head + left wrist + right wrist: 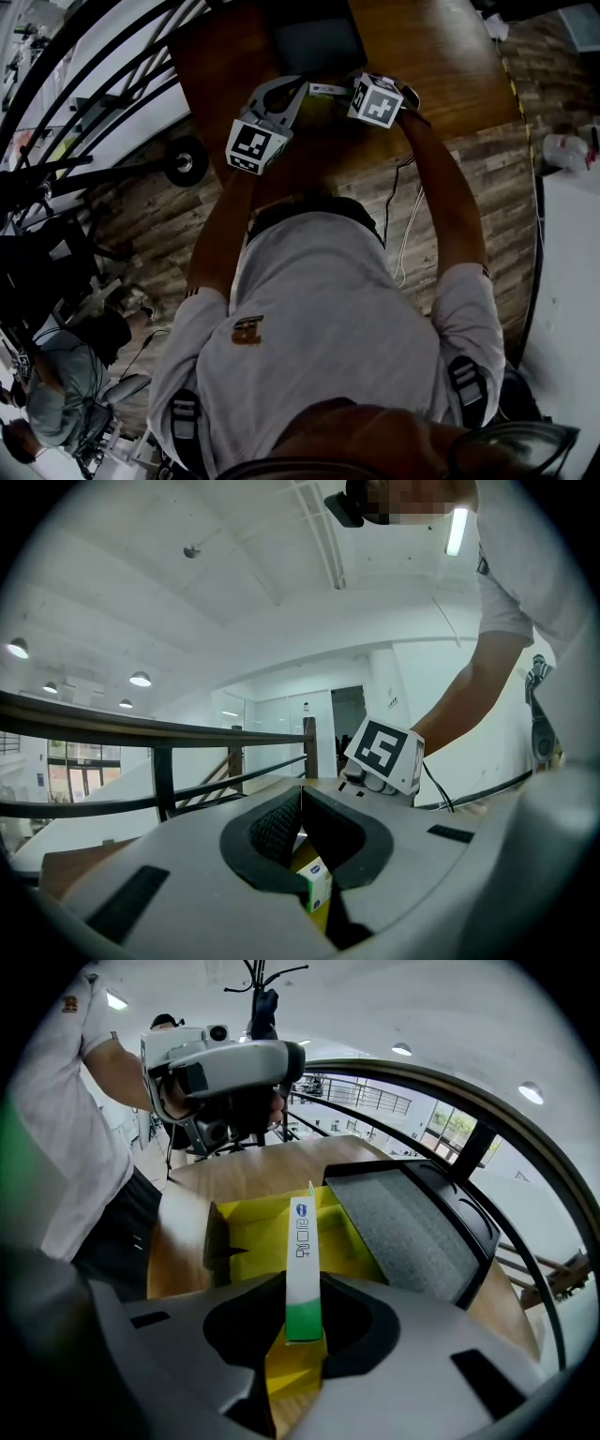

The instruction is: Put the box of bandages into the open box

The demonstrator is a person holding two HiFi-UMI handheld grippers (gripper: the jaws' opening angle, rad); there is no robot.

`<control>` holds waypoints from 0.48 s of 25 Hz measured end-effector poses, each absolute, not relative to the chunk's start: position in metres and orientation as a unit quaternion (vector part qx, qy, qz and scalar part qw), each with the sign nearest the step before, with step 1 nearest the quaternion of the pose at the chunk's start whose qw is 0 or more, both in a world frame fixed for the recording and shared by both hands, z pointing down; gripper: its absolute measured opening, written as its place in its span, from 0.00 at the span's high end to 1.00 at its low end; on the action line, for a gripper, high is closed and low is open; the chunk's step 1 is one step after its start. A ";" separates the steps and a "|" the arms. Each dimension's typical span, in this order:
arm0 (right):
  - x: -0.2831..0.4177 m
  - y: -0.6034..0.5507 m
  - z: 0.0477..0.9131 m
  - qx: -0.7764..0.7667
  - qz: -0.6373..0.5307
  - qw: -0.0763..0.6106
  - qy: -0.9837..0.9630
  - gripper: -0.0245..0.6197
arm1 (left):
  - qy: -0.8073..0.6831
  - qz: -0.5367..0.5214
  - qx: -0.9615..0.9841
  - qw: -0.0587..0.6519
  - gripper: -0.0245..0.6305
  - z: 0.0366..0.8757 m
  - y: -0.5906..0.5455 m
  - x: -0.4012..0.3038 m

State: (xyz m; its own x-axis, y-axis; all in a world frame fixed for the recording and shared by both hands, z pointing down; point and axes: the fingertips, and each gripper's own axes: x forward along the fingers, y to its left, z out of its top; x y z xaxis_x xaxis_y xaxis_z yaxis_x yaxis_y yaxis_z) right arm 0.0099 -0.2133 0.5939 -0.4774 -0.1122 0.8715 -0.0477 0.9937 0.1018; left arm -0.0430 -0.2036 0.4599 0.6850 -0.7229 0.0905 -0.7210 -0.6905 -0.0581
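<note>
**Bandage box poised over the open box**
The right gripper [302, 1299] pinches the slim white-and-green cardboard box of bandages [301, 1237] by its green end. It tilts steeply down, so the narrow end leads into the open yellow cardboard box [246, 1227] on the brown wooden table [234, 1171]. The left gripper [300, 803] sits level opposite, jaws pressed together at the tips, perhaps steadying the box; I cannot tell whether they nip a flap.

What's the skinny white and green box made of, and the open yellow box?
The slim white-and-green box looks like thin printed cardboard, smooth: crisp folded edges and blue lettering. The open yellow box looks like matt cardboard too, with flat folded walls and a flap; thin plastic sheet is possible.
</note>
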 end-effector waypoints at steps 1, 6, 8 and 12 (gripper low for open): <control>0.010 -0.213 0.595 0.044 -0.032 0.514 -0.856 0.81 | 0.393 -0.055 -0.918 0.006 0.93 0.460 -0.203 -0.042; 0.012 -0.214 0.600 0.035 -0.028 0.527 -0.849 0.81 | 0.393 -0.055 -0.918 0.008 0.93 0.462 -0.206 -0.040; 0.011 -0.216 0.601 0.034 -0.027 0.527 -0.849 0.81 | 0.393 -0.055 -0.918 0.008 0.93 0.463 -0.207 -0.039; 0.010 -0.213 0.603 0.036 -0.015 0.524 -0.851 0.80 | 0.394 -0.057 -0.917 0.007 0.93 0.466 -0.206 -0.039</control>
